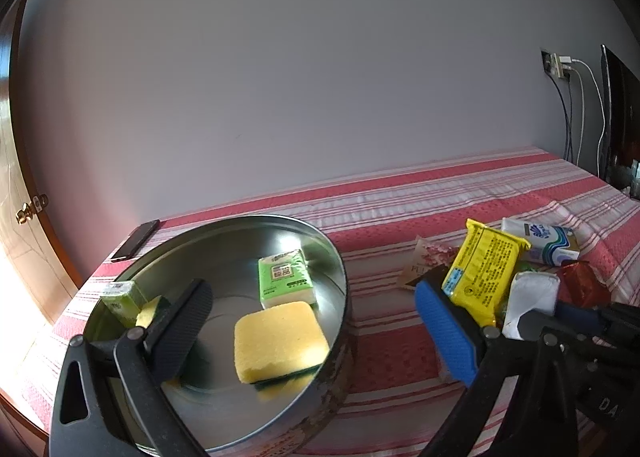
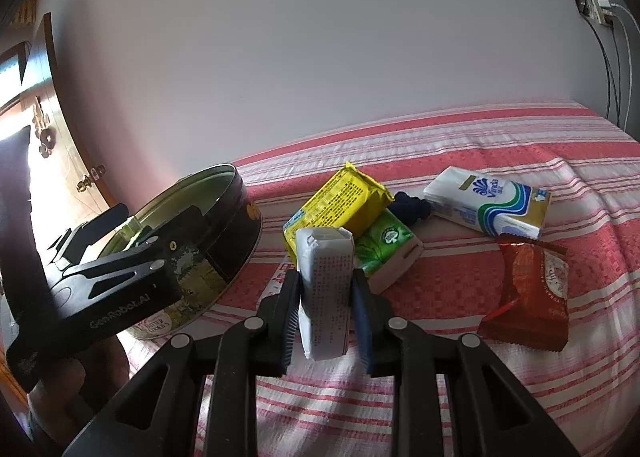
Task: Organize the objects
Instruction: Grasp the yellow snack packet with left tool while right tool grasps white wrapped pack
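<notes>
A: What do the right tongs (image 2: 325,297) hold?

B: In my right wrist view, both pads press the sides of a white packet (image 2: 326,289) printed with small text; the jaws are nearly closed on it. The packet stands roughly upright, at the near edge of a pile on the red-striped surface (image 2: 480,129).

A: And the pile?

B: Behind the white packet lie a yellow packet (image 2: 340,203) and a green tissue pack (image 2: 390,253), touching. Farther right is a white-and-blue tissue pack (image 2: 488,203); a red wrapper (image 2: 528,297) lies near right.

A: The left tongs (image 1: 316,321)?

B: Mine stand wide open, holding nothing, one finger inside the round tin (image 1: 340,281) at the left. In the tin rest a yellow sponge (image 1: 280,337) and a green pack (image 1: 286,277), just beside each other.
</notes>
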The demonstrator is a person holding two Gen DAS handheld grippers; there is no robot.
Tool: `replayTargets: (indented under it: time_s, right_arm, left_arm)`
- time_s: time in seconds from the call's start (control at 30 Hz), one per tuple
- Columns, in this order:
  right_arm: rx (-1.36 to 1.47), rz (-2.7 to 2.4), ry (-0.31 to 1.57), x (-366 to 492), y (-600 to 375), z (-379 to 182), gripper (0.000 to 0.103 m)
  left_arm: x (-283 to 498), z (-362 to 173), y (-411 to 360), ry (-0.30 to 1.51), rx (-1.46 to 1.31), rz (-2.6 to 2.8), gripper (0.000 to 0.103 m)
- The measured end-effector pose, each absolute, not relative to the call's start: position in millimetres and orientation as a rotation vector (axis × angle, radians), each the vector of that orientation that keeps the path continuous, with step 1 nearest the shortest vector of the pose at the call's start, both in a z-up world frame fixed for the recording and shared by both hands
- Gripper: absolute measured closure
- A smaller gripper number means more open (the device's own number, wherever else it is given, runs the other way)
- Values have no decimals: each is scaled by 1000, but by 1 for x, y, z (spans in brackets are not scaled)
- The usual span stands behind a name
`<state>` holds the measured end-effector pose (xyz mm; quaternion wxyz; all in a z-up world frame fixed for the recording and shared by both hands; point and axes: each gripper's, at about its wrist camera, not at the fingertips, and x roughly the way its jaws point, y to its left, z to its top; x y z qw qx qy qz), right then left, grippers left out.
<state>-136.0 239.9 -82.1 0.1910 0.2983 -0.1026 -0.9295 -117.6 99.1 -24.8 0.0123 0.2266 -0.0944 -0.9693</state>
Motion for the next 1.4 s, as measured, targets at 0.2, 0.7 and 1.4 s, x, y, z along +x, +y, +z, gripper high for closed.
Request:
replayTargets:
  time_s: [0.2,0.7,1.4]
  right_arm:
    - [790,-2648,-267,-133,248,-73,76]
    - [732,-2863,-229,-166,299,-64,76]
    - [820,-2835,-253,-190,305,-72,78]
  left_arm:
    - [-120,-24,111,-320,703,-3032,0]
    - [-150,-33,166,-408,808,-3122,0]
    - [-151,-35,181,-379,836,-3281,0]
